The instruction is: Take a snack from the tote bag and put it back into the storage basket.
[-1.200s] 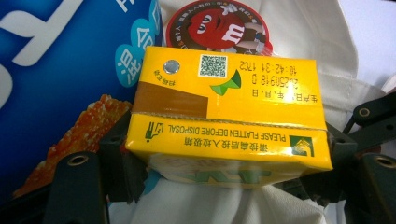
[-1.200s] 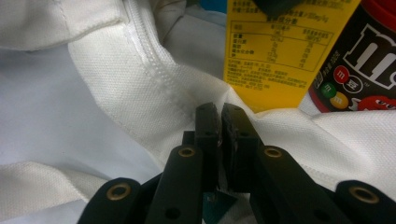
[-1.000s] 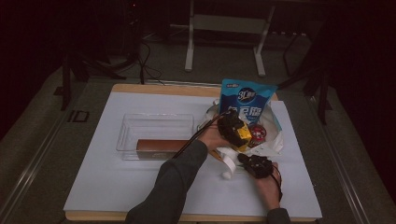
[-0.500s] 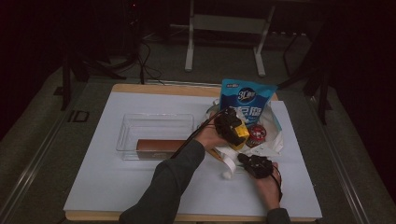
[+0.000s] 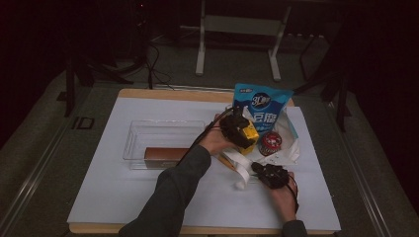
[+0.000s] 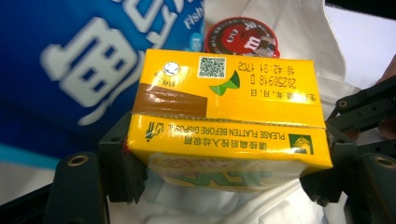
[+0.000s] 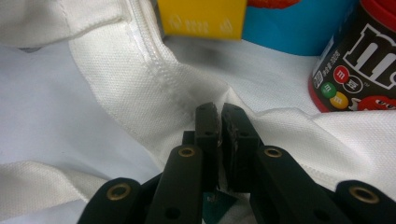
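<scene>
Meanwhile, the left gripper (image 5: 245, 134) gripped the yellow carton (image 6: 227, 114) above the white bag (image 5: 291, 148) near the desk's (image 5: 123, 197) far right corner, while the right gripper's (image 7: 221, 122) jaws pinched the bag's fabric.

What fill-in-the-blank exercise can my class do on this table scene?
1. The left gripper is shut on a ____ drink carton.
2. The right gripper pinches the ____ cloth bag.
3. The clear plastic tray holds a ____ box.

Missing words: yellow; white; brown
</scene>
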Demonstrator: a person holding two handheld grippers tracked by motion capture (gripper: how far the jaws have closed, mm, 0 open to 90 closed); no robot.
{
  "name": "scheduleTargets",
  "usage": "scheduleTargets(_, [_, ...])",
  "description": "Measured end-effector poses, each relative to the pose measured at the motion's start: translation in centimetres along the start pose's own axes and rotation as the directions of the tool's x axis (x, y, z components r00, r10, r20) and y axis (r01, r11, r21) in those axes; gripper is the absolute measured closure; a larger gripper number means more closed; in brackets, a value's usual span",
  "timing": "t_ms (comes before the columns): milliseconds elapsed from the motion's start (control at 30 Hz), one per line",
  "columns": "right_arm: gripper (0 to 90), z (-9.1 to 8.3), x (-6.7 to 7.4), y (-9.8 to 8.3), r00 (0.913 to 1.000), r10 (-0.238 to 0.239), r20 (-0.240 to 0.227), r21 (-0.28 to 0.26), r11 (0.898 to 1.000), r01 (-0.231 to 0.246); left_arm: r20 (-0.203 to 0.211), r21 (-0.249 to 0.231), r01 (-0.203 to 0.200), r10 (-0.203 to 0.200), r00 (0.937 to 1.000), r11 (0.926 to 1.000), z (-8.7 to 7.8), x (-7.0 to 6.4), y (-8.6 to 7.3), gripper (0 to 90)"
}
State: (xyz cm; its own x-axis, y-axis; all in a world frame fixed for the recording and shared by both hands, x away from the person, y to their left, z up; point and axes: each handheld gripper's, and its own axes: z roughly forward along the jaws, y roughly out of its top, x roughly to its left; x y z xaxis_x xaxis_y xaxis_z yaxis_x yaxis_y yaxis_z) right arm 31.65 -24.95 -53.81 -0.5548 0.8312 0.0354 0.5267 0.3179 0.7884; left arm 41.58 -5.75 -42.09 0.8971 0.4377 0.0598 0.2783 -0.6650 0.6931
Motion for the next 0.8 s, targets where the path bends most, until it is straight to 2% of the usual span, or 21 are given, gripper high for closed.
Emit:
scheduleTargets(200, [85.3,0.0,0.0,0.0,1.0,-0.002,0.001,-0.002,1.0,0.002,-0.032,-0.012,0.005,-0.006,0.9995,0.9999,-1.5,0.5,-0.2,28.4])
scheduleTargets(333, [85.3,0.0,0.0,0.0,1.0,-0.001,0.002,-0.002,1.0,0.001,-0.032,-0.031,0.025,-0.026,0.9991,0.9992,-2.6,1.0,-0.5,28.4])
scheduleTargets(500, [85.3,0.0,0.0,0.0,1.0,-0.002,0.002,-0.002,1.0,0.002,-0.056,-0.032,0.013,-0.015,0.9983,0.9994,-3.6,1.0,-0.7,28.4])
scheduleTargets(600, [85.3,0.0,0.0,0.0,1.0,-0.004,0.002,-0.003,1.0,0.004,-0.051,-0.043,0.018,-0.02,0.9985,0.9989,-4.3,1.0,-0.9,28.4])
scheduleTargets(800, [85.3,0.0,0.0,0.0,1.0,-0.006,0.004,-0.003,1.0,0.006,-0.07,-0.053,0.03,-0.034,0.997,0.9981,-5.5,1.4,-1.4,28.4])
